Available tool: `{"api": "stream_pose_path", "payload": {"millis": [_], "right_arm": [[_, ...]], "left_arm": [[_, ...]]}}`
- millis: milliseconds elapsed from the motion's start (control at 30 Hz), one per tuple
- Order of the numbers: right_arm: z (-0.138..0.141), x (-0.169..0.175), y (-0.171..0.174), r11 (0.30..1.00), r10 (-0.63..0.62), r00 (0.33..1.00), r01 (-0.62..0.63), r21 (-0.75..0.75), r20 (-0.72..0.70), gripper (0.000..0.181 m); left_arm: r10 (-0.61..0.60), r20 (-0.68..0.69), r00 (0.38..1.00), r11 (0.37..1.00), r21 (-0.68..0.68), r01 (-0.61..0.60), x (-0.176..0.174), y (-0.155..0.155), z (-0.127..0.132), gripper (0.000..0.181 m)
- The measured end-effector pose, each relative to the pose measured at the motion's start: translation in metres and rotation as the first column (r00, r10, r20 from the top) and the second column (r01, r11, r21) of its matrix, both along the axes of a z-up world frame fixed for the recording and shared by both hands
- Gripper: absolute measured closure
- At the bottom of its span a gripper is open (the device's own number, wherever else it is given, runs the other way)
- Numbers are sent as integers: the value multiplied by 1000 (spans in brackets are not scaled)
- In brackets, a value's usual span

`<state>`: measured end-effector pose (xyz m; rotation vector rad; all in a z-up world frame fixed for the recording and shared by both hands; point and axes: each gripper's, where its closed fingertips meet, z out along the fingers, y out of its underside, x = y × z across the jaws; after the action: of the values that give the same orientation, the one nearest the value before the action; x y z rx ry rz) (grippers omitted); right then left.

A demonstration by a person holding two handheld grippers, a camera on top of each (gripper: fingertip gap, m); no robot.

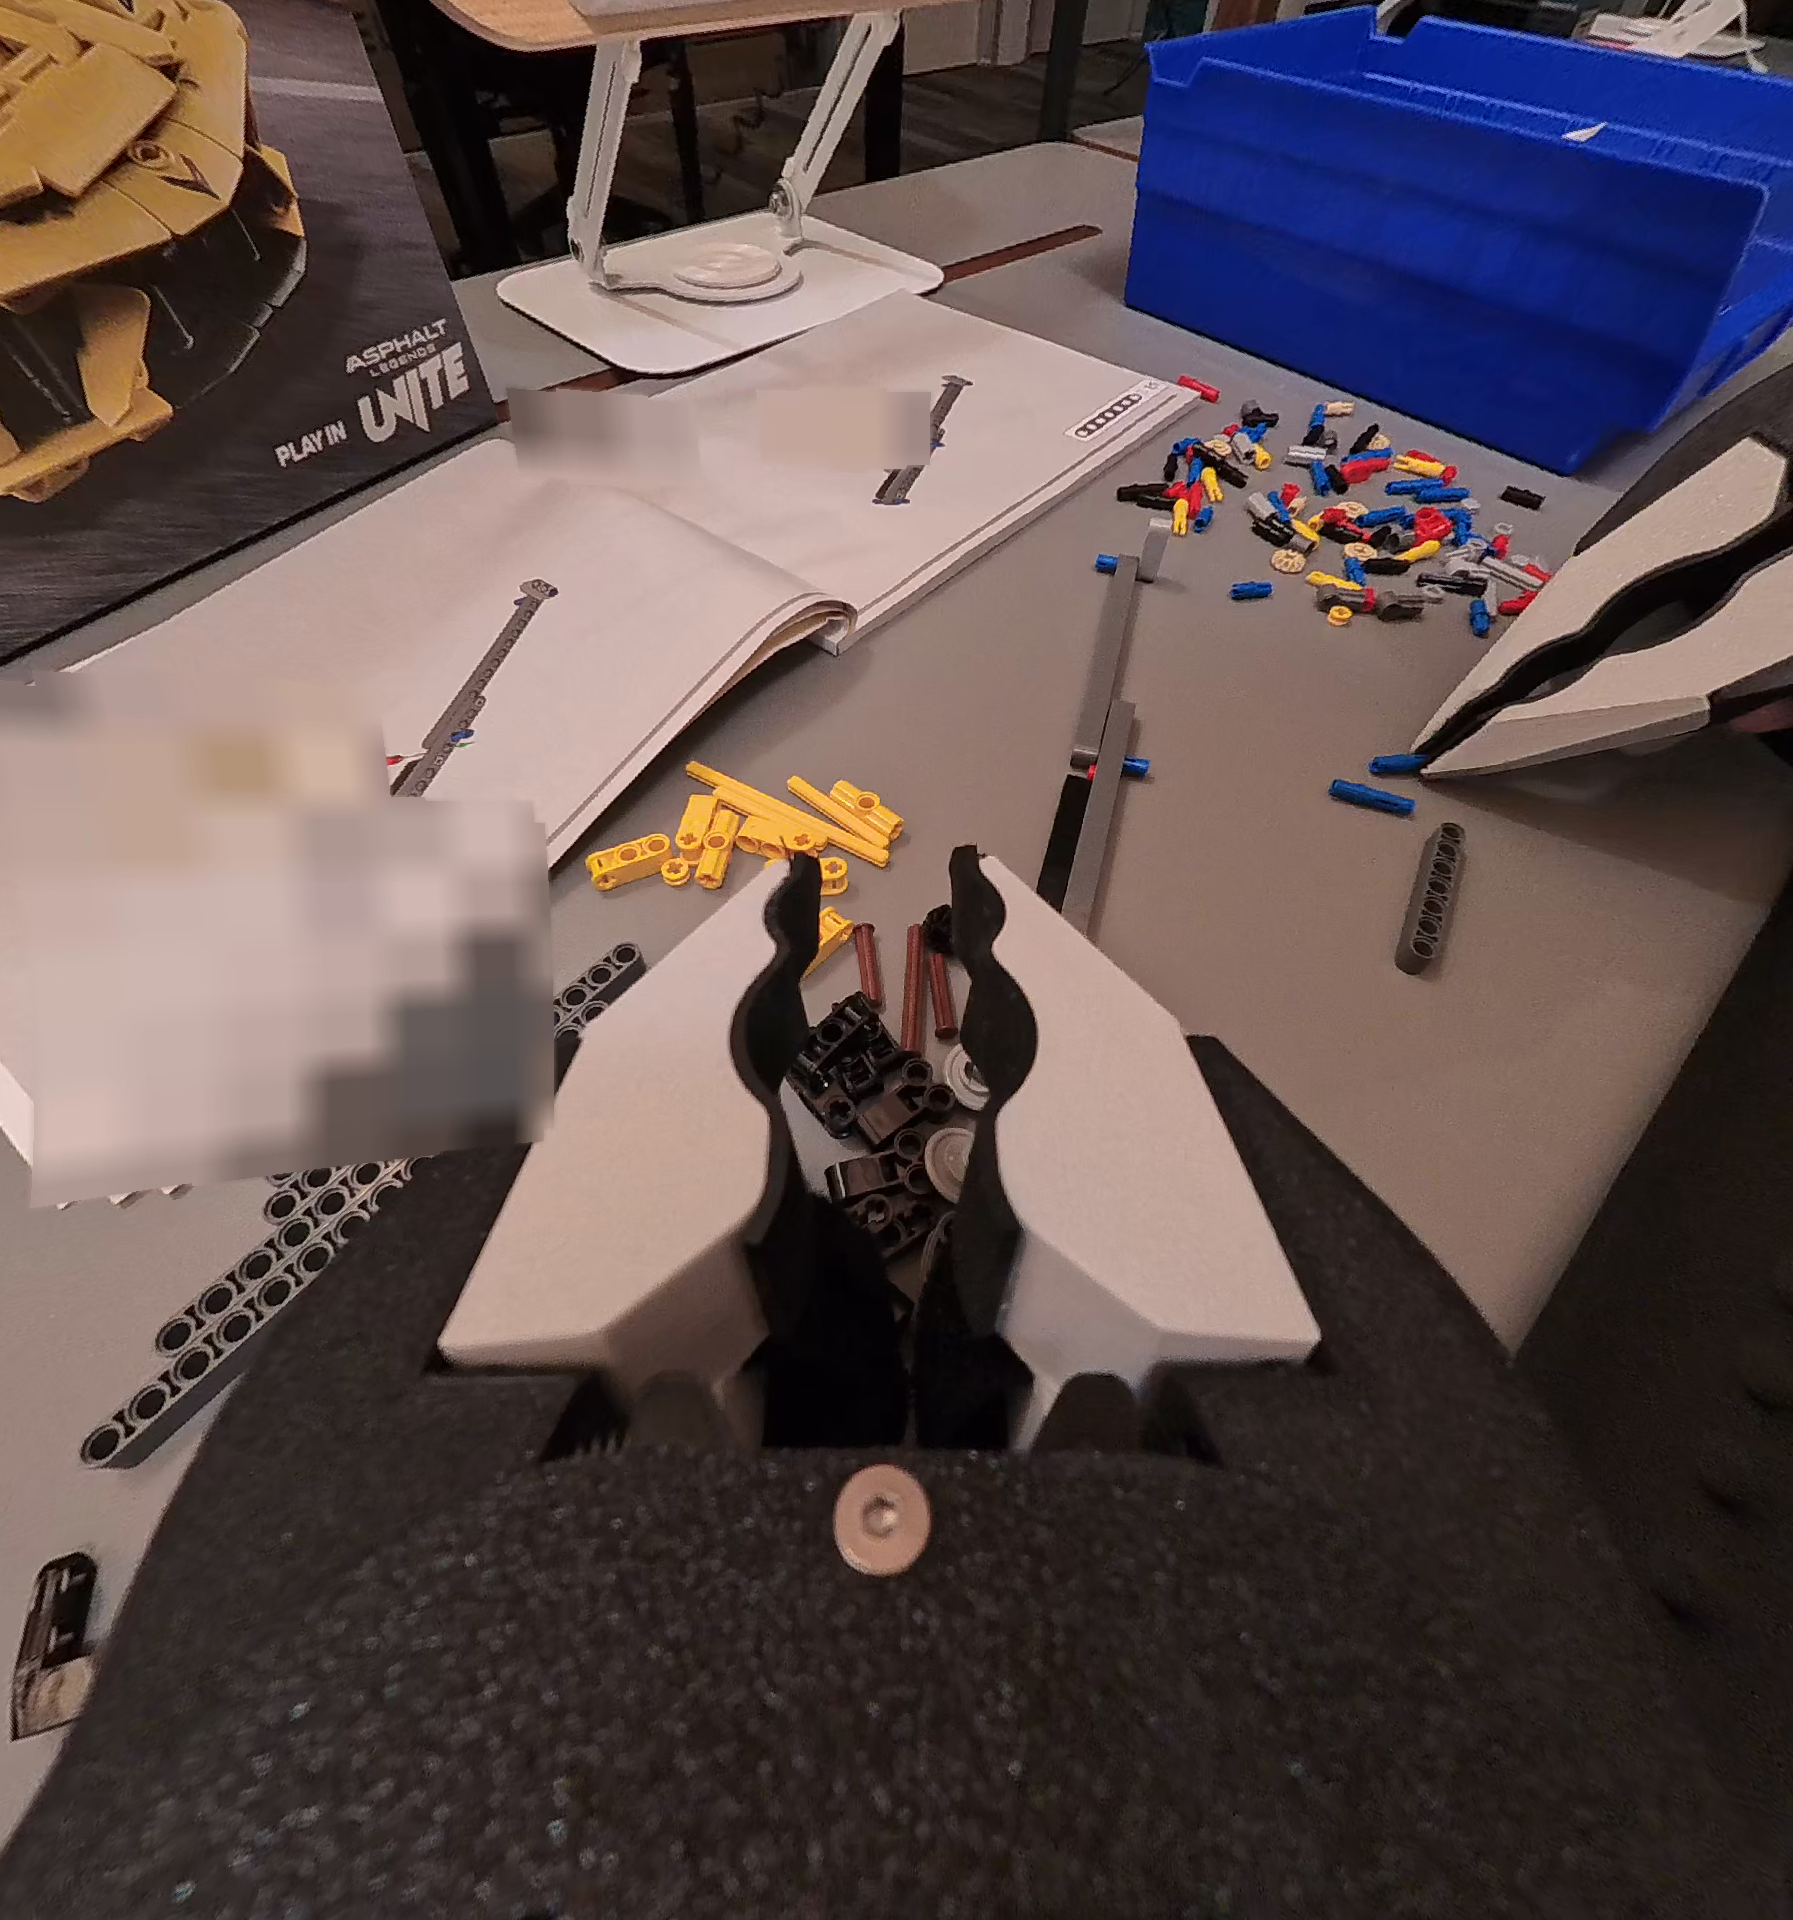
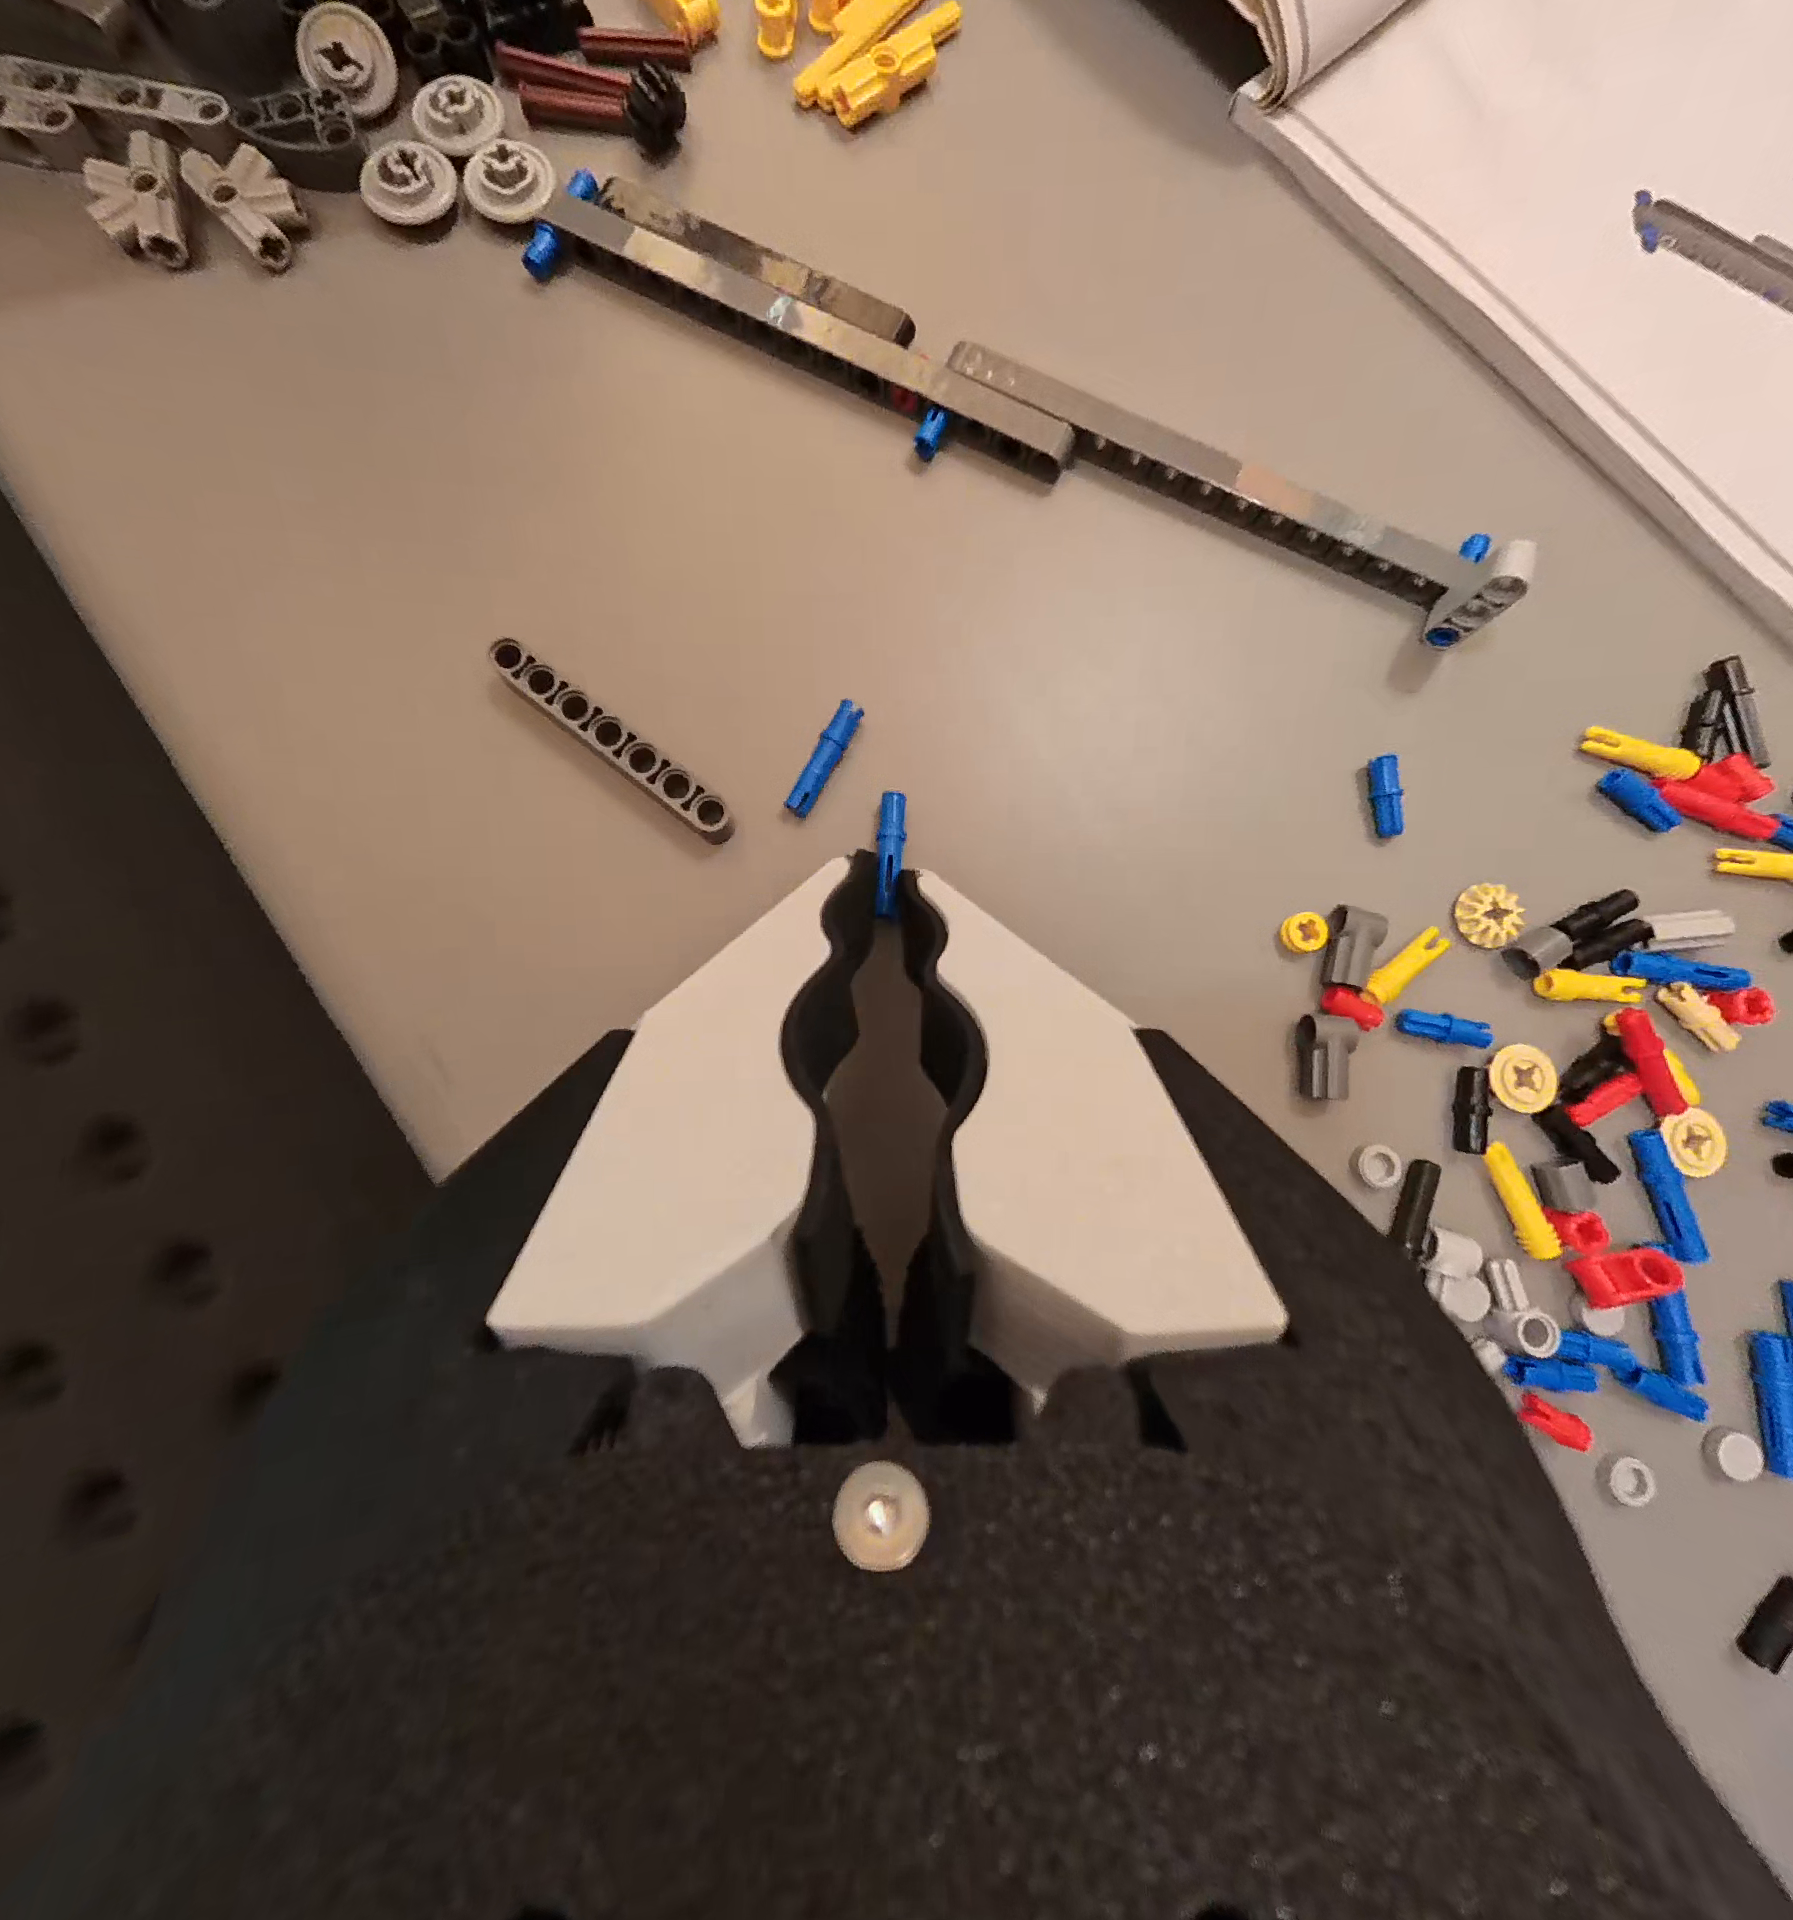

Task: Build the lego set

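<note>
The right gripper [image 2: 890, 868] pinched a blue pin [image 2: 890, 842] by one end at its very fingertips, near the long grey beam assembly [image 2: 985, 416] on the table [image 2: 1027, 675]. The left gripper [image 1: 887, 868] hovered with fingers spread over black connectors [image 1: 861, 1081]. With so shallow a grip, the pin would likely twist or pop free when pressed into a beam hole.

Right gripper [image 2: 887, 871] pinches a blue pin [image 2: 890, 844] at its fingertips just above the grey table [image 2: 1027, 707], second blue pin [image 2: 823, 756] and short grey beam [image 2: 609, 739] just beside, long grey beam assembly [image 2: 996, 410] farther off, mixed pin pile [image 2: 1640, 1122] at right.
</note>
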<state>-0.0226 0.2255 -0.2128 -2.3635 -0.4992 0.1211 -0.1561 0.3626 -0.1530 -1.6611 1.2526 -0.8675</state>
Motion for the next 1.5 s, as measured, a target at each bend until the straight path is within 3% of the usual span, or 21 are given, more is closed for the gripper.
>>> {"api": "stream_pose_path", "payload": {"millis": [300, 367, 467, 533, 633, 933, 1067, 1267, 1500], "right_arm": [[10, 5, 1, 998, -43, 997, 46, 49, -64, 168], [23, 24, 4, 987, -109, 992, 115, 114, -60, 167], [44, 78, 16, 922, -305, 951, 308, 233, -50, 166], [47, 111, 22, 877, -415, 909, 414, 244, -51, 163], [47, 138, 34, 840, -481, 874, 483, 247, -72, 159], [25, 153, 81, 894, -429, 903, 426, 136, -9, 160], [11, 159, 86, 904, -422, 905, 416, 95, 51, 164], [3, 156, 88, 904, -422, 905, 424, 47, -44, 166], [-1, 151, 90, 914, -403, 914, 404, 27, -43, 170]], "left_arm": [[2, -7, 1000, 1000, 7, -2, 0, 0, -1, 158], [1, -10, 1000, 1000, 12, -1, 0, 0, -1, 158], [-3, -18, 1000, 1000, 17, 3, 1, -1, -2, 158], [-5, -25, 1000, 1000, 23, 5, 2, -1, -3, 157], [-3, -33, 999, 999, 35, 4, 2, -1, -4, 158], [-4, -27, 1000, 1000, 26, 5, 1, -1, -3, 158], [-9, -32, 999, 1000, 27, 9, 2, -2, -4, 158], [-16, -39, 999, 999, 28, 17, 2, -3, -5, 158], [-21, -44, 999, 999, 29, 22, 3, -3, -6, 158]]}}
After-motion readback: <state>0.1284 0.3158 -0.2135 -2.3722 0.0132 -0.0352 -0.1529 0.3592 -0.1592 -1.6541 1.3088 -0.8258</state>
